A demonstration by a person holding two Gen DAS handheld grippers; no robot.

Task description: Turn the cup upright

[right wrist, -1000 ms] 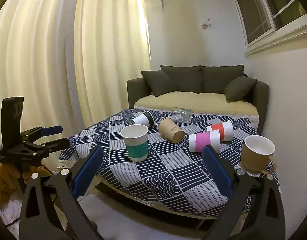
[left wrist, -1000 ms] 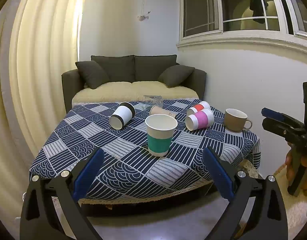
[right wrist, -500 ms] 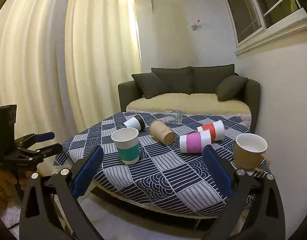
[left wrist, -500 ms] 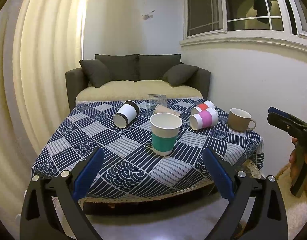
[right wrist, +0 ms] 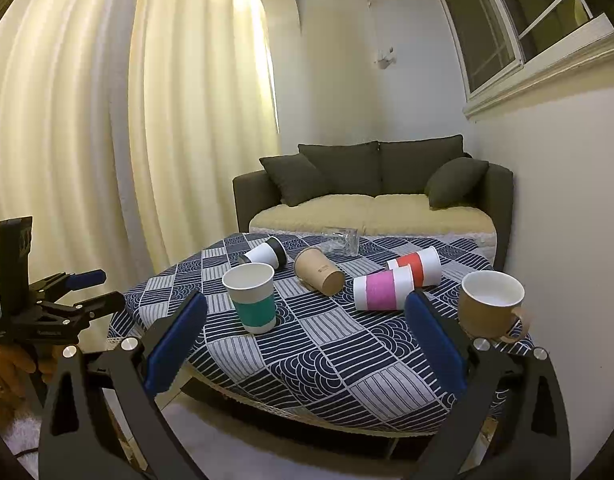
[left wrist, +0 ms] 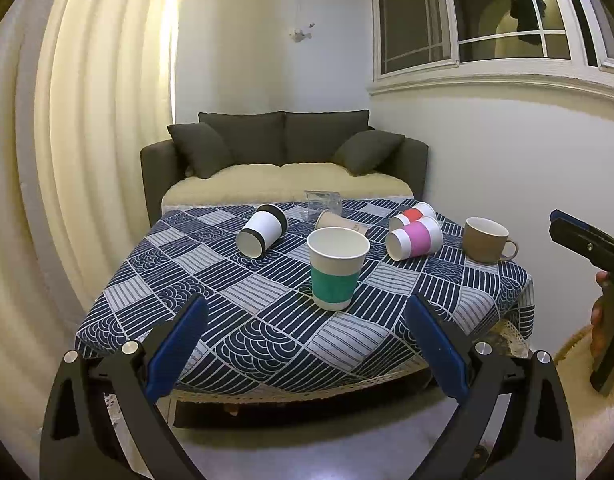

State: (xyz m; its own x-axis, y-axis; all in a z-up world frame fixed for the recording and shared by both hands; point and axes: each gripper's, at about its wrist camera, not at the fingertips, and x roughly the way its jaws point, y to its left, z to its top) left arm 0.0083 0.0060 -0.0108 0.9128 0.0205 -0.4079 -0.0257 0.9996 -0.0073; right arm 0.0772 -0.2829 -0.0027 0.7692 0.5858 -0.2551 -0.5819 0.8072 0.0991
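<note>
A teal-banded paper cup [left wrist: 336,266] [right wrist: 252,296] stands upright near the table's front. Lying on their sides behind it are a black-and-white cup [left wrist: 263,230] [right wrist: 265,255], a brown cup [left wrist: 339,222] [right wrist: 318,276], a pink-banded cup [left wrist: 416,238] [right wrist: 383,288] and a red-banded cup [left wrist: 413,215] [right wrist: 418,265]. A brown mug [left wrist: 487,239] [right wrist: 492,303] stands upright at the right. My left gripper [left wrist: 307,340] is open and empty, short of the table edge. My right gripper [right wrist: 305,340] is open and empty, also short of the table.
The table carries a blue patterned cloth [left wrist: 267,308]. A clear glass [left wrist: 323,201] [right wrist: 341,240] stands at the back edge. A dark sofa [left wrist: 285,156] lies behind, curtains at the left, a wall at the right. The other gripper shows at each view's side.
Both grippers have risen and tilted a little, so the table sits lower in both views. The cups have not moved. Both jaws stay open.
</note>
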